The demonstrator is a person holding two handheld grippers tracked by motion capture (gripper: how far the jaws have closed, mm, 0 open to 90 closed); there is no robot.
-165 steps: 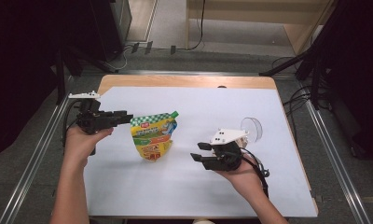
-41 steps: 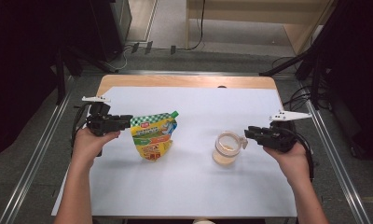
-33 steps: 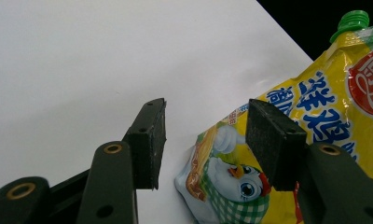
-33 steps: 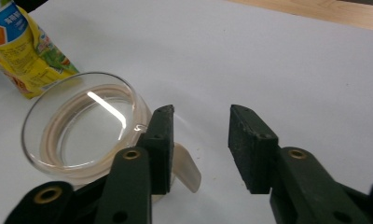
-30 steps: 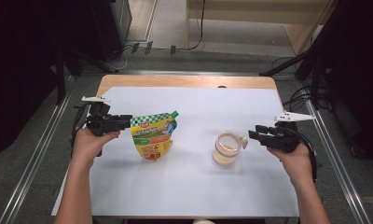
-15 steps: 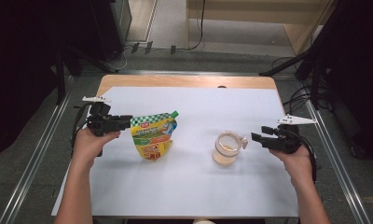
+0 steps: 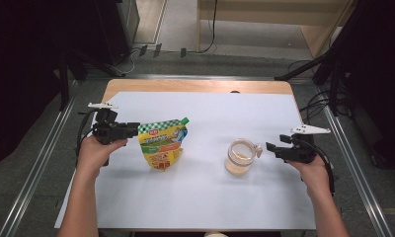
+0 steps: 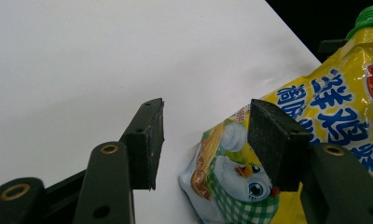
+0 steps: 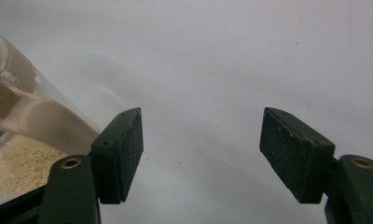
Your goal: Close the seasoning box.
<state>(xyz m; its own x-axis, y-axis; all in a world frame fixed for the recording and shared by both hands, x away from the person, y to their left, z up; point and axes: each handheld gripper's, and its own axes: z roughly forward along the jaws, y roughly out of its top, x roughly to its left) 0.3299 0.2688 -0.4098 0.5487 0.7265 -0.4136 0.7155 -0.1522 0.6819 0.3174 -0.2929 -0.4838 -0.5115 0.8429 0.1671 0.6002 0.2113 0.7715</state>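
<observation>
Right tool point(image 7: 270, 148) sits just beside the clear jar point(image 7: 239, 157) of tan powder on the white worktop point(image 7: 205, 197), its jaws just been spreading, wide now with nothing between them. Left tool point(image 7: 132, 130) hovers at the yellow spouted pouch point(image 7: 163, 147), jaws apart, straddling a corner of the pouch without pressing it.

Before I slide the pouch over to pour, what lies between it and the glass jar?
Nothing: in the high view, bare white table cover separates the pouch from the glass jar.
</observation>
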